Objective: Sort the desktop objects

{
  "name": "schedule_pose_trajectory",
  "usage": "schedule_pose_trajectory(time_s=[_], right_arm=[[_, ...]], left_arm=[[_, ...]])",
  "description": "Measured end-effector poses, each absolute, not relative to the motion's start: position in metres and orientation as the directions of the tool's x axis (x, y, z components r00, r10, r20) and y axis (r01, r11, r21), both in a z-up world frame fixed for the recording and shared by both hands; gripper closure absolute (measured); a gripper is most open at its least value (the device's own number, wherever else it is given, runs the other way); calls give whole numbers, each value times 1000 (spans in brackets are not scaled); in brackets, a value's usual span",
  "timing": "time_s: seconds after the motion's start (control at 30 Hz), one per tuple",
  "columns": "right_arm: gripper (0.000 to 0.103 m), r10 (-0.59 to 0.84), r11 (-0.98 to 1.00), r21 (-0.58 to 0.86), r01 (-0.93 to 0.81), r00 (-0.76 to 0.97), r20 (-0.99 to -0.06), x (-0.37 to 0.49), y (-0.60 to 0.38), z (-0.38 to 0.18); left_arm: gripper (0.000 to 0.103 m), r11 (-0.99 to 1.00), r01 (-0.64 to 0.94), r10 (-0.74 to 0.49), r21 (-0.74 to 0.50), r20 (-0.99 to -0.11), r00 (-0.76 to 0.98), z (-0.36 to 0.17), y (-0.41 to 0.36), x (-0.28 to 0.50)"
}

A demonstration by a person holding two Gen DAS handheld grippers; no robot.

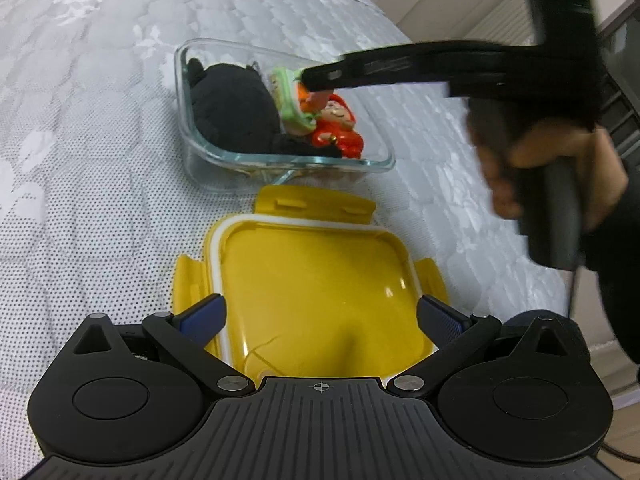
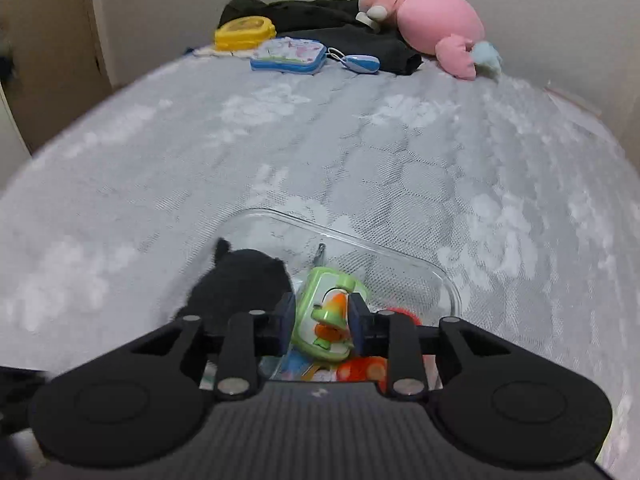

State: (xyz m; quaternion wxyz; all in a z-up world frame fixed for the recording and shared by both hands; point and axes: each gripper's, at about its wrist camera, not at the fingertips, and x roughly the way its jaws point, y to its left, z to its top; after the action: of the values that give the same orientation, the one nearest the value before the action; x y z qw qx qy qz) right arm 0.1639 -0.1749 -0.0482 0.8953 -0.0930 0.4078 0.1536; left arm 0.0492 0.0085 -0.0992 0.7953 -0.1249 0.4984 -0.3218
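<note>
You are working over a white quilted mattress (image 2: 360, 152). On it sits the clear glass container (image 1: 224, 152), holding a black plush (image 1: 232, 108), a green toy (image 2: 324, 312) and a red figure (image 1: 340, 128). The yellow lid (image 1: 316, 280) lies just beside it, under your left gripper (image 1: 320, 316), whose 2 fingers stand wide apart, empty. Your right gripper (image 2: 322, 320) is narrow around the green toy; whether its pads press on it I cannot tell.

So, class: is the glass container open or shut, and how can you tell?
Open. The yellow lid lies on the bed in front of the glass container, and the toys inside are uncovered.
</note>
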Motion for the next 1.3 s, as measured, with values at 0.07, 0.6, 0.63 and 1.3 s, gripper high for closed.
schedule_pose_trajectory(time_s=[0.07, 0.6, 0.63, 1.3], right_arm=[[73, 184, 952, -30, -305, 645, -742, 161, -187, -36], [88, 141, 989, 83, -126, 587, -797, 190, -183, -79], [90, 142, 988, 86, -126, 557, -818, 190, -183, -79], [53, 23, 999, 31, 16, 370, -929, 208, -202, -81]], left_arm=[[0, 762, 389, -635, -518, -715, 293, -100, 8, 49], [0, 772, 386, -620, -505, -732, 282, -104, 5, 50], [0, 772, 387, -620, -504, -733, 282, -104, 5, 50], [0, 770, 393, -621, -503, -732, 279, -102, 4, 51]])
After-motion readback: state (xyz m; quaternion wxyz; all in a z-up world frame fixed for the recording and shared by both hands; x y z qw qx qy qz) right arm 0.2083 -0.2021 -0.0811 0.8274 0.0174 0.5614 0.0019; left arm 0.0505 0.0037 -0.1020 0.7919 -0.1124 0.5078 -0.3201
